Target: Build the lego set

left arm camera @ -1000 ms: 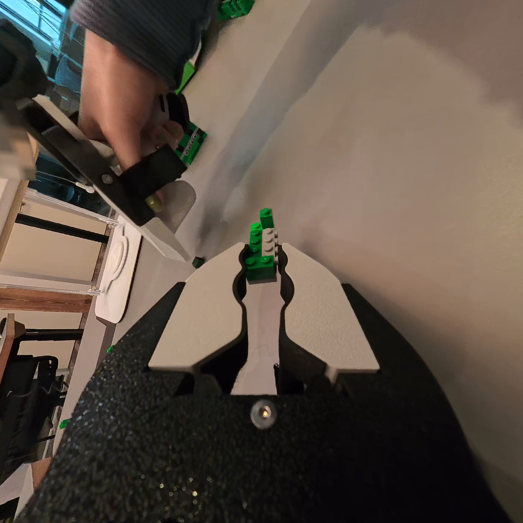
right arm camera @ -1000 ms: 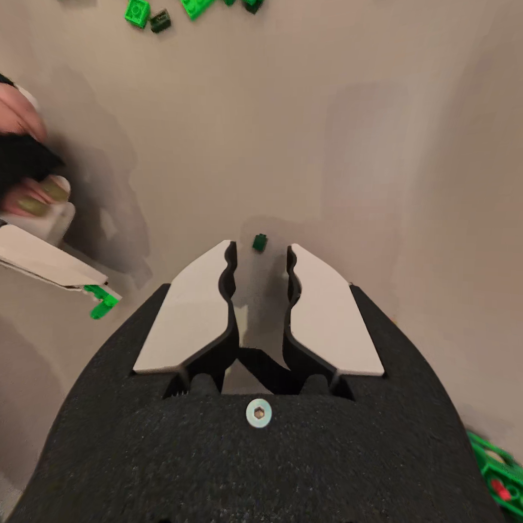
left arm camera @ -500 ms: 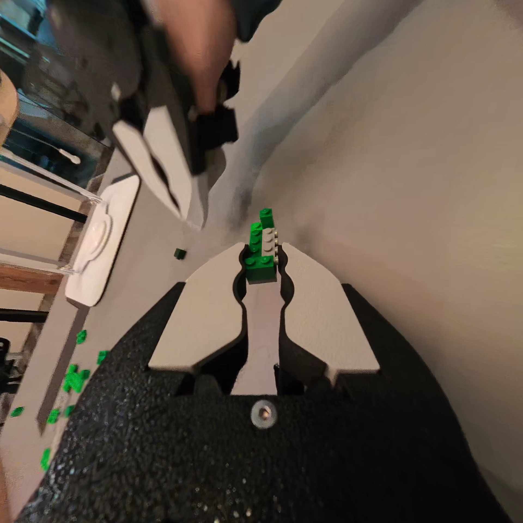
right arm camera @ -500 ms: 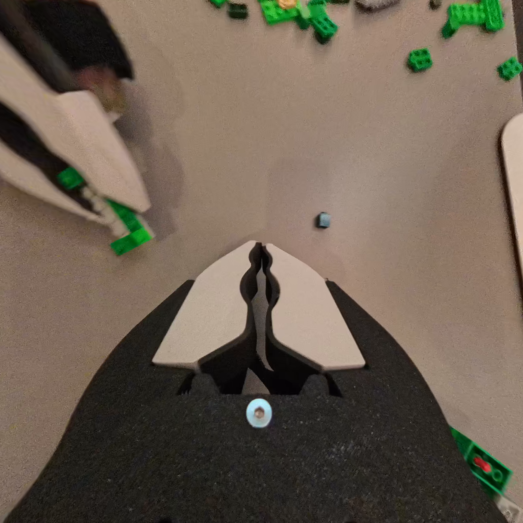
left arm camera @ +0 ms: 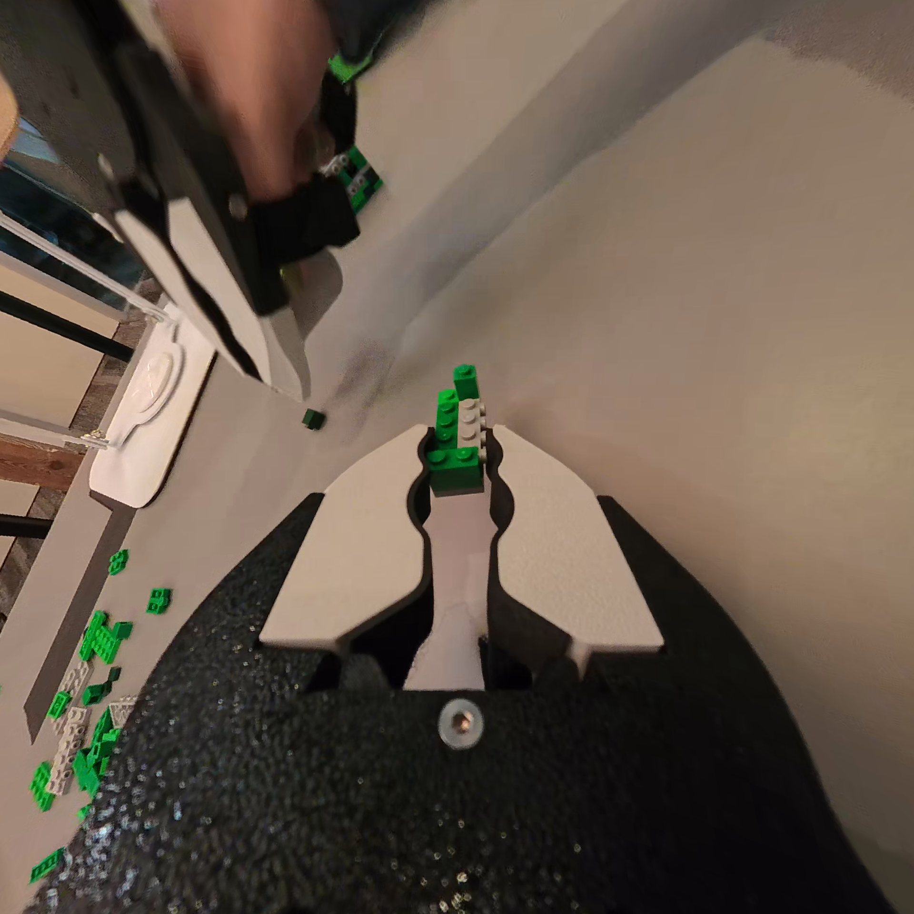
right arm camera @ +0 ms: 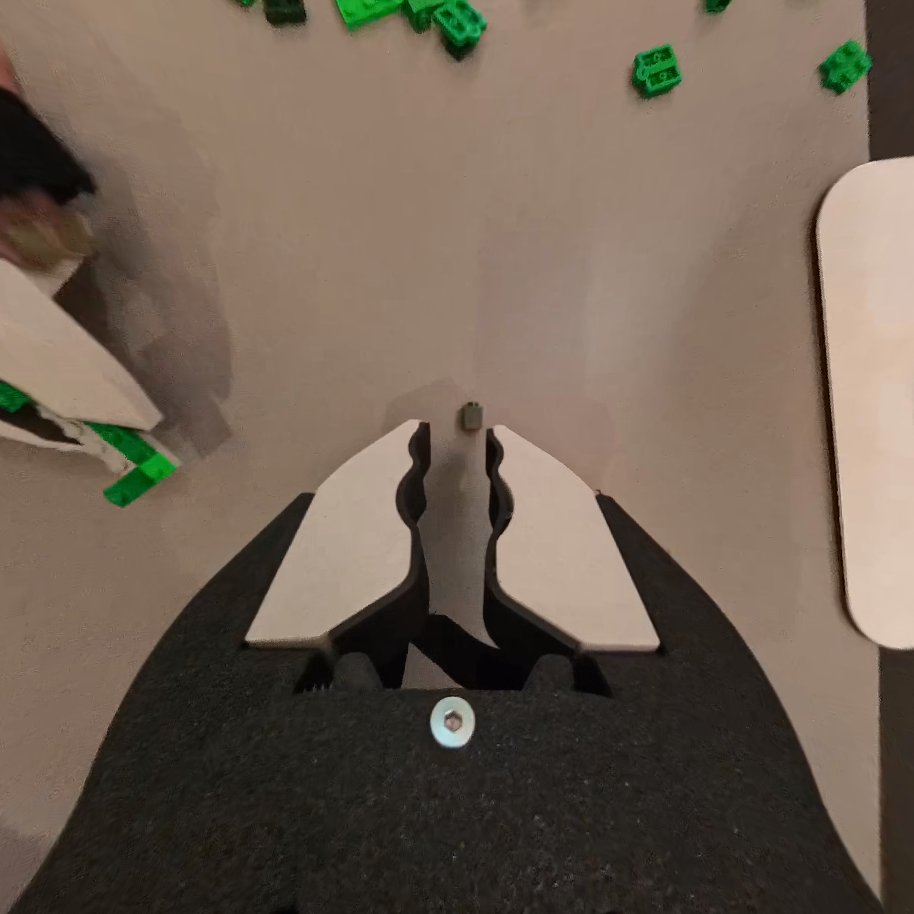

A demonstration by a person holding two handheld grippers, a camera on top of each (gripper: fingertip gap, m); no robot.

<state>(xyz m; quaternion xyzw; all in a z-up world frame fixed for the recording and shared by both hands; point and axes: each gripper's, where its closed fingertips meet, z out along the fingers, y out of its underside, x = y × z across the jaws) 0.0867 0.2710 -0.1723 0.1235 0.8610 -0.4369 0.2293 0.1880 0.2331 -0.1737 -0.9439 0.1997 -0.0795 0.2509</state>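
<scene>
My left gripper is shut on a small green and grey lego assembly and holds it above the table. It also shows at the left of the right wrist view with the assembly. My right gripper is open and empty. A small dark single-stud brick lies on the table just ahead of its tips, nearer the right finger. In the left wrist view the right gripper hangs just above that brick, held by a hand.
Several loose green and grey bricks lie at the lower left and at the top of the right wrist view. A white tray sits at the table's right edge. Another partly built green piece lies behind the hand.
My right gripper was shut half a second ago and away from the small brick; it has opened and moved so the brick lies at its tips. The left gripper keeps its grip.
</scene>
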